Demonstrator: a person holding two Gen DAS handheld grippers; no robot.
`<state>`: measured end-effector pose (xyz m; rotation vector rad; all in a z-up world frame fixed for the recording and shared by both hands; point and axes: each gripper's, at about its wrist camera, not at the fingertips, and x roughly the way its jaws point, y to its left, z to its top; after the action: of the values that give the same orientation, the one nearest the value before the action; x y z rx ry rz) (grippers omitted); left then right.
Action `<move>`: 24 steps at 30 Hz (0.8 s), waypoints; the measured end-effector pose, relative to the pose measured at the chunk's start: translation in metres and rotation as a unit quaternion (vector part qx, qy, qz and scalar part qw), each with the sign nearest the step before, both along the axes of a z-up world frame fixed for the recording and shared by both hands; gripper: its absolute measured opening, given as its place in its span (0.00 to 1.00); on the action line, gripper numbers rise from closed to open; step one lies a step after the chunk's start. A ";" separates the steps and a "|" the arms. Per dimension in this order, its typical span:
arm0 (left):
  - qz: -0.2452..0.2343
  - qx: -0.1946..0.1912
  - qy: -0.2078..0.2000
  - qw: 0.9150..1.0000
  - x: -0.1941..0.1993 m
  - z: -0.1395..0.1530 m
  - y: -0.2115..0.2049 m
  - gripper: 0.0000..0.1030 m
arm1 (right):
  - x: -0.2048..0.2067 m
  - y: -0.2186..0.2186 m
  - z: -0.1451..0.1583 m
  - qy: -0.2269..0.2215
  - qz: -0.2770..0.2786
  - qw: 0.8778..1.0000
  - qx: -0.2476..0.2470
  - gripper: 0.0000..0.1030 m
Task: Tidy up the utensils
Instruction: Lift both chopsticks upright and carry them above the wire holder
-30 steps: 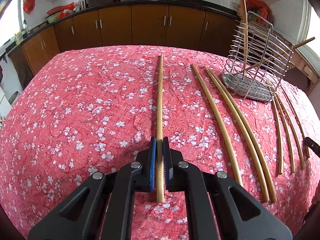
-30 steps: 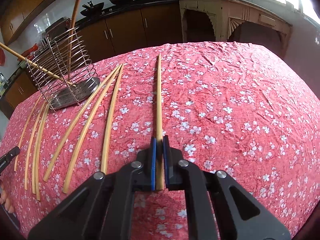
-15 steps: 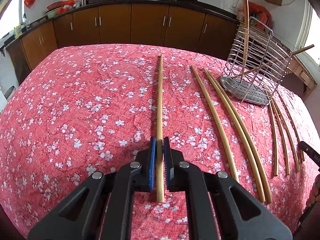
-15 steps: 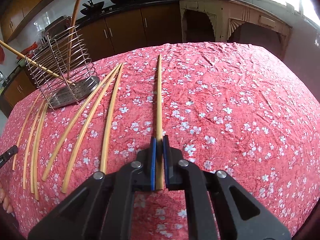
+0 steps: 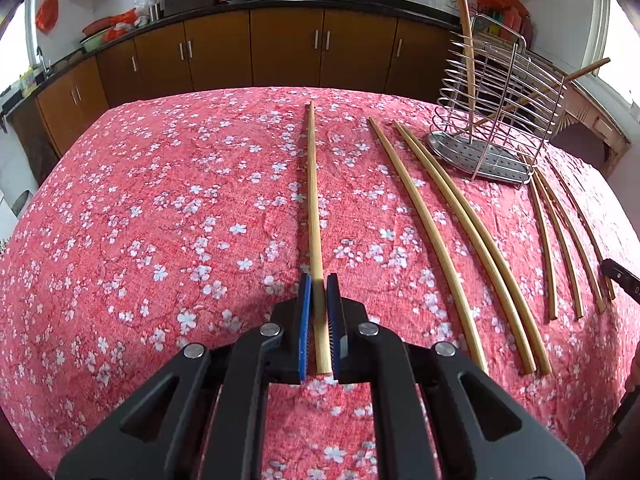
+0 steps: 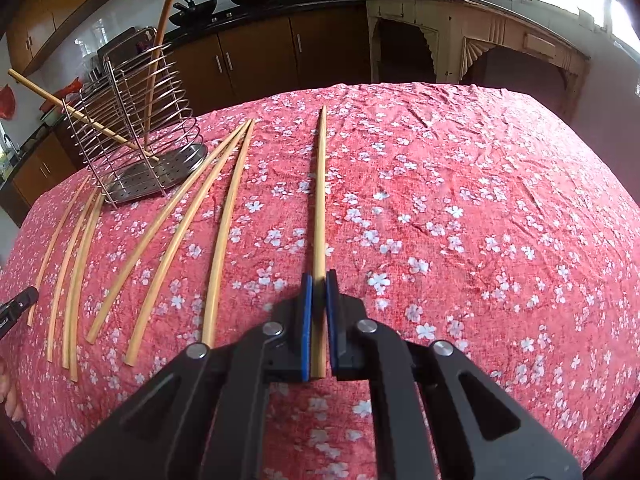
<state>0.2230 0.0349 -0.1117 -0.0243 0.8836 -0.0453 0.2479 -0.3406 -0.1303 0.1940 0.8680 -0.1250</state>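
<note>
Two chopsticks stand in the rack (image 5: 500,128). My left tongs (image 5: 319,320) and right tongs (image 6: 319,316) each clamp one chopstick (image 5: 314,216) (image 6: 320,200); seven more (image 5: 448,248) lie on the counter (image 5: 160,220) beside the rack.

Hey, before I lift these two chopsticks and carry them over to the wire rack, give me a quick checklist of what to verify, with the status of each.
1. Left gripper closed on a chopstick: ok, the stick sits between the blue pads.
2. Right gripper closed on a chopstick: ok.
3. Grasp point near the thick end: ok in both views.
4. Held sticks lifted off the tablecloth: cannot tell.
5. Wire rack upright with room: ok, only two sticks stand in it.
6. Loose chopsticks lying between the grippers and the rack: not ok, carry high over them.
</note>
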 end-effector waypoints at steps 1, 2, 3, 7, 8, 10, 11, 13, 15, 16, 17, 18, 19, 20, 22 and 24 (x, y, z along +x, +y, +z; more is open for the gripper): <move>0.001 0.002 0.000 1.000 -0.001 0.000 -0.001 0.07 | -0.001 0.001 0.000 0.000 0.001 1.000 -0.001 0.08; 0.001 0.010 0.000 1.000 -0.002 0.000 -0.003 0.07 | -0.001 0.001 0.001 0.000 0.001 1.000 -0.001 0.08; -0.001 0.018 0.000 1.000 -0.003 0.000 -0.006 0.07 | -0.002 0.000 0.001 -0.002 0.002 1.000 0.002 0.07; -0.004 0.014 0.010 1.000 -0.006 0.003 -0.004 0.06 | -0.018 0.001 0.011 -0.029 0.007 1.000 0.006 0.07; -0.002 0.005 0.008 1.000 -0.007 0.005 -0.001 0.06 | -0.025 0.002 0.016 -0.041 0.008 0.999 0.001 0.07; 0.000 0.003 -0.007 1.000 -0.014 0.014 0.002 0.06 | -0.035 0.001 0.029 -0.068 0.007 0.998 -0.003 0.07; 0.000 -0.001 -0.016 1.000 -0.018 0.019 0.004 0.06 | -0.038 -0.001 0.036 -0.081 0.007 0.997 -0.001 0.07; 0.000 -0.012 -0.037 0.999 -0.026 0.033 0.008 0.06 | -0.045 -0.003 0.051 -0.108 0.001 0.994 0.001 0.07; 0.001 -0.019 -0.059 0.998 -0.031 0.046 0.009 0.06 | -0.051 -0.005 0.067 -0.140 -0.003 0.990 0.002 0.07; 0.001 -0.027 -0.077 0.997 -0.035 0.055 0.011 0.06 | -0.053 -0.006 0.073 -0.153 -0.005 0.988 0.000 0.07; 0.003 -0.032 -0.088 0.996 -0.038 0.062 0.012 0.06 | -0.056 -0.006 0.081 -0.170 -0.006 0.985 -0.001 0.07; 0.004 -0.038 -0.100 0.994 -0.039 0.069 0.014 0.06 | -0.058 -0.006 0.089 -0.186 -0.008 0.983 -0.002 0.07; 0.005 -0.045 -0.111 0.993 -0.041 0.076 0.015 0.06 | -0.059 -0.007 0.095 -0.199 -0.009 0.980 -0.002 0.07; 0.008 -0.054 -0.129 0.990 -0.044 0.086 0.017 0.06 | -0.060 -0.007 0.101 -0.212 -0.011 0.977 -0.001 0.07; 0.013 -0.065 -0.148 0.987 -0.044 0.097 0.019 0.06 | -0.062 -0.010 0.113 -0.235 -0.015 0.972 0.005 0.07; 0.018 -0.078 -0.165 0.983 -0.045 0.107 0.022 0.06 | -0.062 -0.012 0.123 -0.253 -0.018 0.967 0.010 0.07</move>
<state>0.1777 0.0566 -0.0044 -0.1735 0.5452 -0.0824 0.1857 -0.3531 -0.0077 0.2469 0.3574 -0.0940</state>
